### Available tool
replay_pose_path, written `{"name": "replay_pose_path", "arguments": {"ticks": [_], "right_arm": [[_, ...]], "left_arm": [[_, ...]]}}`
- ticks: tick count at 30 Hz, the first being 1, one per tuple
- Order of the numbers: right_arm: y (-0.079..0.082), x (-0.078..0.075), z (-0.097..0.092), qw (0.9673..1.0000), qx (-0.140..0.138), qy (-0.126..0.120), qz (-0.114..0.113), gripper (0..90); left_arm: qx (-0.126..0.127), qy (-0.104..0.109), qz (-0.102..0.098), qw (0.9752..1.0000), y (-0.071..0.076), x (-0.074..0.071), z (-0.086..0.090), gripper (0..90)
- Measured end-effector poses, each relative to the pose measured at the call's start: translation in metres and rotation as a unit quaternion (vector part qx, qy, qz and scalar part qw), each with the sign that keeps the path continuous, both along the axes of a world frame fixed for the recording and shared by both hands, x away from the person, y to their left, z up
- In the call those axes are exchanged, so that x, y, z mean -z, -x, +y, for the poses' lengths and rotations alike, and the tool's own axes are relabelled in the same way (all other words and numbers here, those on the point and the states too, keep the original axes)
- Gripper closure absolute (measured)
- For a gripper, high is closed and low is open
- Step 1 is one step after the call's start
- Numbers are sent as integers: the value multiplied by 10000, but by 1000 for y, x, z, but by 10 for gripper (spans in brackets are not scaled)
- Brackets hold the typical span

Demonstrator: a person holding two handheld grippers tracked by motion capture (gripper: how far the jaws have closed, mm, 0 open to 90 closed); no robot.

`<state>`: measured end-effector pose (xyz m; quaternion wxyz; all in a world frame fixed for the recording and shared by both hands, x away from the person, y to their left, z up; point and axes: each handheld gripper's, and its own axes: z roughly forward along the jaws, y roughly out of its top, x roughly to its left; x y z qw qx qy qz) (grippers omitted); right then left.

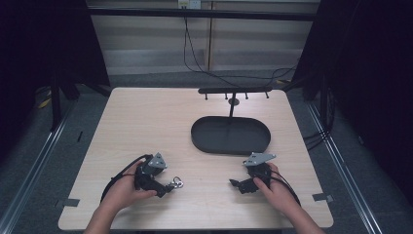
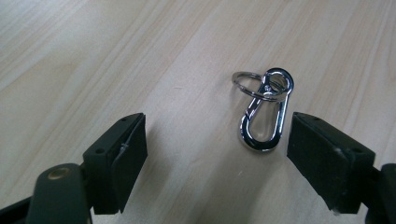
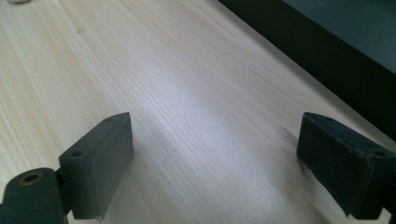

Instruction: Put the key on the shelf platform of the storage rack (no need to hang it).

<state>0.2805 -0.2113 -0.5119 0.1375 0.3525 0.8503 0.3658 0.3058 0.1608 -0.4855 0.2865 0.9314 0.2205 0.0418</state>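
A silver clip (image 2: 264, 114) with a key ring lies flat on the desk (image 1: 146, 122) at the near left, between the spread fingers (image 2: 116, 158) of the left gripper (image 1: 170, 186), touching neither. The right gripper (image 1: 234, 184), fingers (image 3: 100, 161) also apart, rests at the near right beside the black tray (image 1: 229, 136).

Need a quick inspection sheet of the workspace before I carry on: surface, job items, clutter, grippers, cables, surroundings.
Surface: light wood table, bare across most of its top.
Job's things: silver carabiner clip with a key ring linked through its eye, lying flat on the wood; black oval tray with a peg rack standing at its far side.
Clutter: nothing seen.
Grippers: left gripper open, the clip ahead of it and nearer one of its fingers, not touching; right gripper open over bare wood, beside the tray.
Cables: one trails from each gripper; more hang behind the table.
Surroundings: dark curtains at both sides, pale wall behind.
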Motion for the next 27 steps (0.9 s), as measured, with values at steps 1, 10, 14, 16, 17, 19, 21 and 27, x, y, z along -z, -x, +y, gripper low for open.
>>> {"name": "replay_pose_path", "arguments": {"ticks": [1, 10, 14, 16, 17, 19, 21, 27], "right_arm": [[0, 0, 0, 10000, -2, 0, -2, 106], [0, 0, 0, 10000, -1, -1, -2, 106], [0, 0, 0, 10000, -4, 2, -3, 106], [0, 0, 0, 10000, 2, -2, 2, 106], [0, 0, 0, 10000, 1, 0, 0, 106], [0, 0, 0, 10000, -1, 0, -2, 106], [0, 0, 0, 10000, 1, 0, 1, 106], [0, 0, 0, 10000, 2, 0, 2, 106]], "left_arm": [[31, -32, 16, 10000, 0, 1, 0, 199], [-119, -129, 152, 9997, -3, -9, -3, 260], [-128, -305, 351, 9988, -4, -16, -6, 307], [-171, -320, 434, 9984, -5, -16, -7, 315], [-140, -386, 468, 9981, -6, -17, -8, 325], [-189, -461, 541, 9973, -6, -17, -11, 343], [-151, -535, 620, 9965, -8, -19, -13, 362], [35, -723, 776, 9944, -5, -18, -21, 383]]}}
